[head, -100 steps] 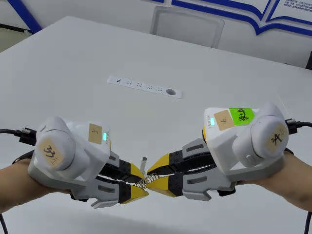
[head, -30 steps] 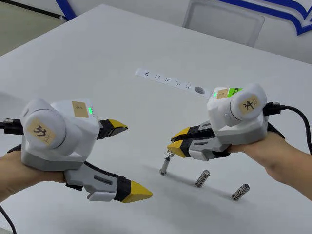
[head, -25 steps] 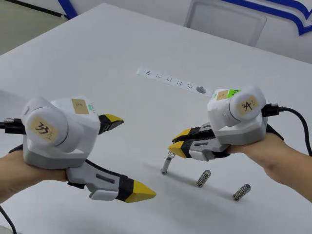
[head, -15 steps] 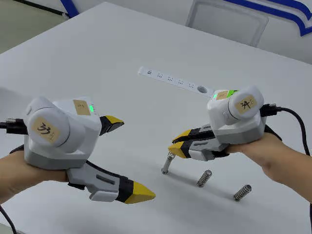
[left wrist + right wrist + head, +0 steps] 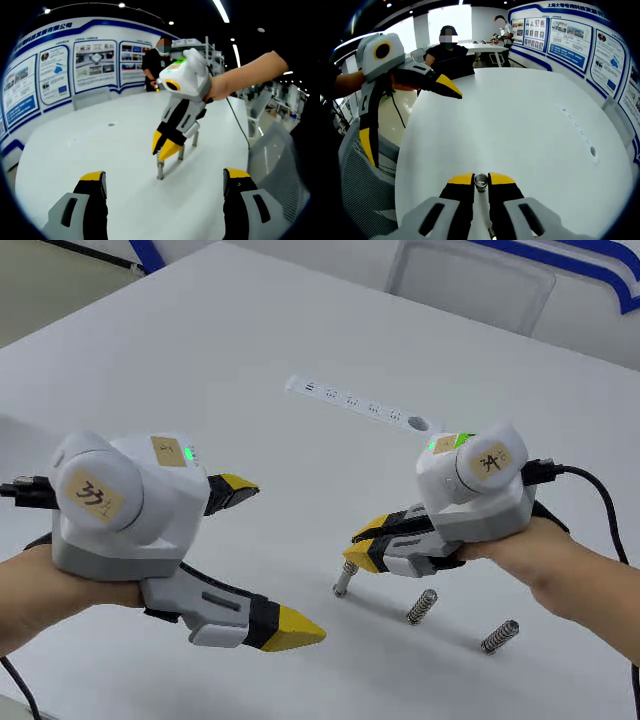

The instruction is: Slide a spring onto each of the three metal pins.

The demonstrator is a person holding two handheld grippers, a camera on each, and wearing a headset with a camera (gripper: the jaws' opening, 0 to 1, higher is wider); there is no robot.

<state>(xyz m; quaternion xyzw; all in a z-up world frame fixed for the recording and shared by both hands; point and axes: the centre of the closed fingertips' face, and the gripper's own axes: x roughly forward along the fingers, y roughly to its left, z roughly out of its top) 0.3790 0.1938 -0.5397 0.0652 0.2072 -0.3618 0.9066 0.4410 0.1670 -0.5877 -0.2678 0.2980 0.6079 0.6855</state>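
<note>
While the right gripper (image 5: 360, 546) is clamped on the spring (image 5: 480, 182), that spring sits over the top of the upright pin (image 5: 342, 585) on the white table (image 5: 200, 360). Left gripper (image 5: 278, 560) hangs to that pin's left, jaws wide apart, holding nothing. Second pin (image 5: 422, 606), already wearing a spring, stands near on the pin's right. Third pin (image 5: 499, 636), likewise sprung, is farther right. Power strip (image 5: 360, 405) lies well beyond the pin.
</note>
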